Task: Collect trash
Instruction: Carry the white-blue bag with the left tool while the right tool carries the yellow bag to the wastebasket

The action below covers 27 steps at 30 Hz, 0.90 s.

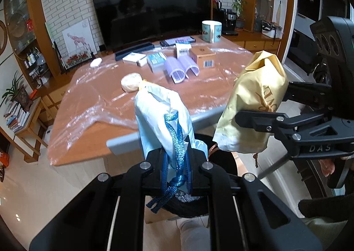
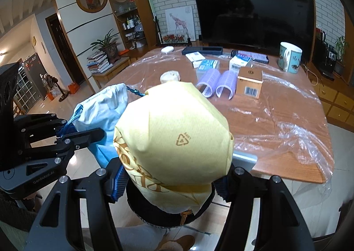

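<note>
My left gripper (image 1: pixel 177 162) is shut on a pale blue drawstring pouch (image 1: pixel 161 113); its blue cord hangs between the pads. To its right, my right gripper (image 1: pixel 265 104) is shut on a yellow paper bag (image 1: pixel 254 100) with gold print. In the right wrist view the yellow bag (image 2: pixel 177 129) fills the space between the fingers of the right gripper (image 2: pixel 170 182), with the blue pouch (image 2: pixel 104 104) and left gripper (image 2: pixel 81 128) at the left. Both bags hang off the table's near edge, above a dark round container (image 2: pixel 154 215) on the floor.
The wooden table (image 1: pixel 88 122) is covered in clear plastic film. On it lie a beige round lump (image 1: pixel 131 81), two purple rollers (image 1: pixel 181 69), small boxes (image 1: pixel 202 57) and a mug (image 1: pixel 211 30). A large TV (image 1: pixel 152 7) stands behind. A slippered foot (image 2: pixel 177 244) is below.
</note>
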Tool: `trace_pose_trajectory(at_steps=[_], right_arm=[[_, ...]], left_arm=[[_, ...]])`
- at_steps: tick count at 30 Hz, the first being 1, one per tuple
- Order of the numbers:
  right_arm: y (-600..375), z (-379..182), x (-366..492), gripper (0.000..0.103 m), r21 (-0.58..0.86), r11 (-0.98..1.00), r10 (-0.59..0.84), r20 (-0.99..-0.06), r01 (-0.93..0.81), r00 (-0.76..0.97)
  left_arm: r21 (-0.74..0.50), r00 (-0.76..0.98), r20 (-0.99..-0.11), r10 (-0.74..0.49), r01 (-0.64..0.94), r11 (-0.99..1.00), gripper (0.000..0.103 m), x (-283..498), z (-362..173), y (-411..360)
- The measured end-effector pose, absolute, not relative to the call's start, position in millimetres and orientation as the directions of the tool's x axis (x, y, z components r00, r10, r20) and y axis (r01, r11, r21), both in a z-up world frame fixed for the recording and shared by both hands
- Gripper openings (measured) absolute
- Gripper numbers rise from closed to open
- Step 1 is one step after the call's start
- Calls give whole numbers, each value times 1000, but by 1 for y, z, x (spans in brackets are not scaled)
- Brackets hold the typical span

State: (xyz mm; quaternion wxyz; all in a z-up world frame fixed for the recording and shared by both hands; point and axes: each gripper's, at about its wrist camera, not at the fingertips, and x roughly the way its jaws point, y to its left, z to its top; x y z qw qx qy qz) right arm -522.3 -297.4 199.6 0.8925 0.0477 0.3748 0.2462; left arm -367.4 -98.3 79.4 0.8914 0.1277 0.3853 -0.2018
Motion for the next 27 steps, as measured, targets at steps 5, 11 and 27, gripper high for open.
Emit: trace_pose_trajectory(at_steps=[5, 11, 27], right_arm=[[-295, 186, -524, 62, 278, 873, 475, -670, -401, 570], [-291, 167, -521, 62, 286, 872, 473, -700, -396, 535], [-282, 122, -502, 62, 309, 878, 457, -767, -365, 451]], left_arm=[[39, 590, -762, -268, 454, 890, 14, -369, 70, -94], [26, 555, -790, -260, 454, 891, 14, -368, 53, -95], [-7, 476, -841, -257, 465, 885, 14, -349, 18, -103]])
